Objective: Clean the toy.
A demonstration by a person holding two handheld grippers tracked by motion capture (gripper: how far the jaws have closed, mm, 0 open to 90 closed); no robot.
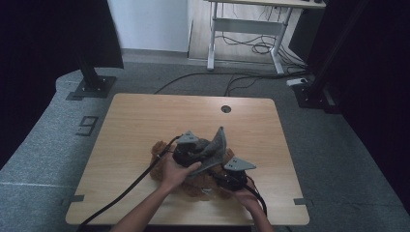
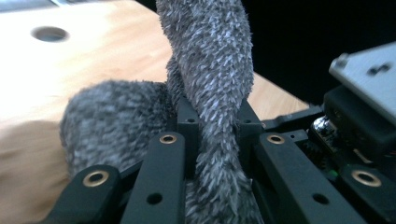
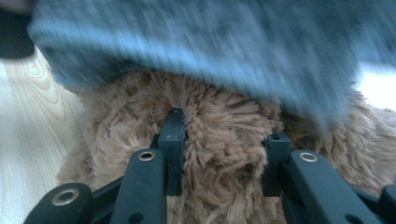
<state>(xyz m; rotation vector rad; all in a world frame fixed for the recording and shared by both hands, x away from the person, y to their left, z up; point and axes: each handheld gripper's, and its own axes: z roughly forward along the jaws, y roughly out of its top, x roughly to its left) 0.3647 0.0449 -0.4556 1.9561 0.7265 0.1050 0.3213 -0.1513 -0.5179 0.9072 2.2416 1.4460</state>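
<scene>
A brown plush toy (image 1: 193,187) lies on the near middle of the wooden table (image 1: 145,116). A grey fuzzy cloth piece (image 1: 217,145) rises over it, its tip pointing up. My left gripper (image 1: 205,151) is shut on this grey piece (image 2: 210,60), which runs up between the jaws in the left gripper view (image 2: 217,119). My right gripper (image 1: 217,178) sits at the toy's right side, shut on a tuft of the brown fur (image 3: 224,154). In the right gripper view (image 3: 224,135) the blurred grey piece (image 3: 210,46) hangs across the top. A hand holds each gripper.
A round hole (image 1: 226,108) is in the table's far edge. The left gripper's black cable (image 1: 125,191) trails off the near left corner. Black post bases (image 1: 92,88) stand on the floor at the left and right; a desk frame (image 1: 246,29) with loose cables stands behind.
</scene>
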